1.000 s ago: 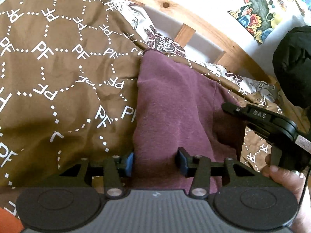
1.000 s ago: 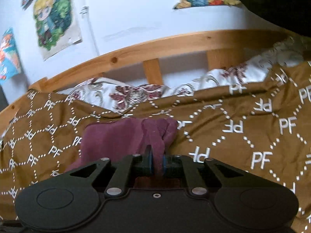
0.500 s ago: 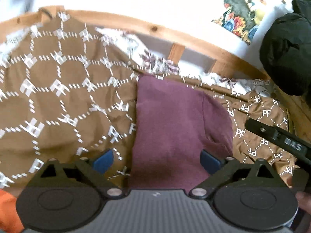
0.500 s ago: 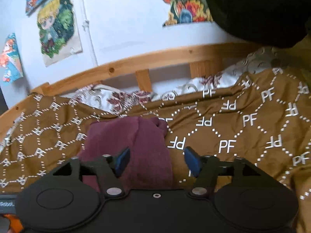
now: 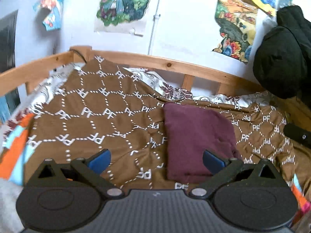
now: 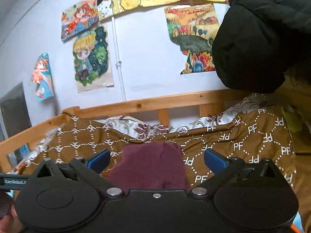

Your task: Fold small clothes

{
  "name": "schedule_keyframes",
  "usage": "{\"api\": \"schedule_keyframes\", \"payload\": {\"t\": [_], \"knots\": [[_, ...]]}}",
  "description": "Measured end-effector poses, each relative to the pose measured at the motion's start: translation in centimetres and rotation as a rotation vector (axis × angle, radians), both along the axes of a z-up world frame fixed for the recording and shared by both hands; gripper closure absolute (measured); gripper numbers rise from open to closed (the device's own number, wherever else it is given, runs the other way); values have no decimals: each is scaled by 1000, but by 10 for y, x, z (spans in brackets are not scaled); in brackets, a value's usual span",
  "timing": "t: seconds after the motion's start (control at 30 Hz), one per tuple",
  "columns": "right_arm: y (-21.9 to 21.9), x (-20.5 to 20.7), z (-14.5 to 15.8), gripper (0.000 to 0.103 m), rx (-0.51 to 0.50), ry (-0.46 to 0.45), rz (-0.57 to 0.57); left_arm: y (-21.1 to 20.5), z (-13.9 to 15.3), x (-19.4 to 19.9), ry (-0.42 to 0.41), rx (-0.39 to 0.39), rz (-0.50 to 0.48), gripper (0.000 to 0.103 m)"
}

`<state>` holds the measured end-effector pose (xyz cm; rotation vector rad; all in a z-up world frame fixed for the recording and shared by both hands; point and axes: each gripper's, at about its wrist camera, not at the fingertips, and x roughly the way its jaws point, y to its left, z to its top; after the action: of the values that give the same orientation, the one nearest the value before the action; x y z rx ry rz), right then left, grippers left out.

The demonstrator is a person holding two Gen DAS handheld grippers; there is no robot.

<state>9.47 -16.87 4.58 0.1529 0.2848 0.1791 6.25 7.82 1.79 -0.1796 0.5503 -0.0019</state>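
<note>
A folded maroon garment [image 5: 196, 137] lies flat on the brown patterned bedspread [image 5: 108, 124], free of both grippers. My left gripper [image 5: 156, 158] is open wide and empty, raised above the bed with the garment under its right finger. In the right wrist view the same garment [image 6: 149, 165] lies between and beyond the fingers of my right gripper [image 6: 156, 158], which is open and empty, lifted above it.
A wooden bed rail [image 5: 175, 66] runs behind the bedspread, with a floral sheet [image 5: 171, 91] beside it. A black jacket [image 5: 283, 58] hangs at the right. Orange and light-blue cloth [image 5: 17, 145] lies at the left edge. Posters cover the wall [image 6: 147, 58].
The right gripper let go of the maroon garment and the left opened wide. Both have lifted and pulled back, leaving the garment folded on the bed.
</note>
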Motion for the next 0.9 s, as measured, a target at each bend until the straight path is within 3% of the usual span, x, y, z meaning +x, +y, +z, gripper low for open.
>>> {"api": "schedule_keyframes", "payload": {"t": [0.17,0.37,0.57,0.9], "knots": [[2,-35,-7,1,4,15,-3,-5,6,-34,-48,79,-26,1],[4,-74,-17,1,-23,13,-15,-12,5,-60,-71,115,-53,1],[5,-101,-26,1,-73,6,-43,-10,-4,-56,1,112,-49,1],[14,-86,-43,1,-130,98,-68,-15,-27,-41,119,141,-56,1]]}}
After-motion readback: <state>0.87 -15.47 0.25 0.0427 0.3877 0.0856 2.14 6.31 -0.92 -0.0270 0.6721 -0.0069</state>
